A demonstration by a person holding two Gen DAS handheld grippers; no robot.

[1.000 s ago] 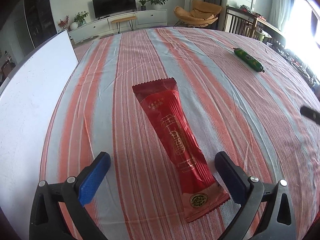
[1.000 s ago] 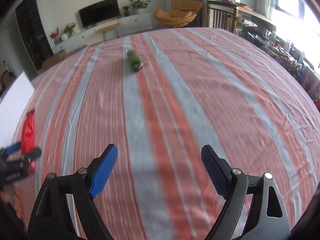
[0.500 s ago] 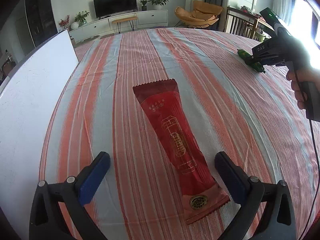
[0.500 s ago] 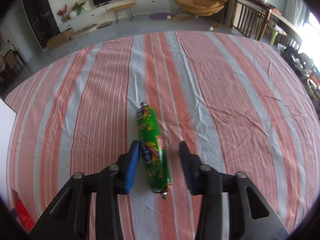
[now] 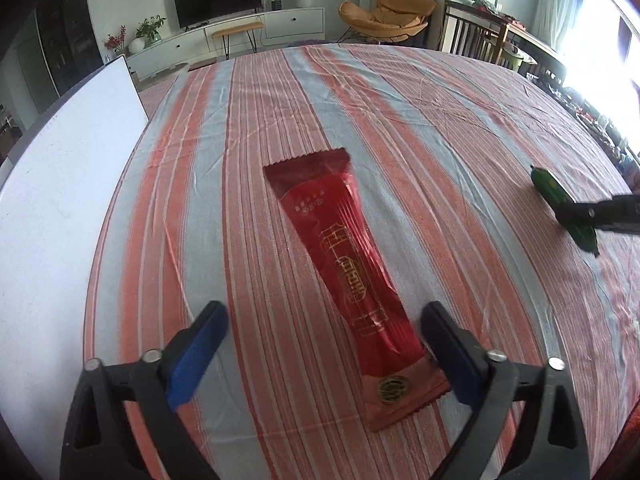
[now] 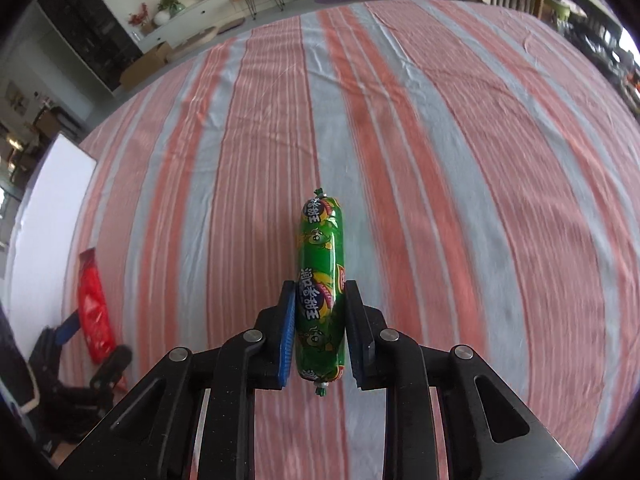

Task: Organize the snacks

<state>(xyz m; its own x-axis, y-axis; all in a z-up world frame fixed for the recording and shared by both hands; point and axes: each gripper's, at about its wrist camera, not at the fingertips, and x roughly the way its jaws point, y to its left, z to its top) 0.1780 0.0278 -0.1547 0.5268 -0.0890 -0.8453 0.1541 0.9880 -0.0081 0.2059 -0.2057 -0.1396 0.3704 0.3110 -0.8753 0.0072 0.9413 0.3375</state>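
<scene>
A long red snack packet (image 5: 352, 276) lies on the striped tablecloth (image 5: 400, 128), its near end between the fingers of my open left gripper (image 5: 326, 320). My right gripper (image 6: 320, 294) is shut on a green sausage snack (image 6: 320, 276), held above the cloth and pointing away from the camera. In the left wrist view the green sausage (image 5: 560, 208) and the right gripper's black finger show at the right edge. The right wrist view shows the red packet (image 6: 94, 312) and the left gripper (image 6: 88, 344) at the lower left.
A white board (image 5: 52, 208) lies along the left side of the table, also seen in the right wrist view (image 6: 44, 216). Beyond the table's far edge are a TV cabinet (image 5: 240, 36), an orange chair (image 5: 384, 16) and wooden chairs (image 5: 476, 36).
My right gripper travelled to the green sausage, closed on it and lifted it, carrying it nearer and to the right in the left wrist view. The left gripper stayed open over the red packet.
</scene>
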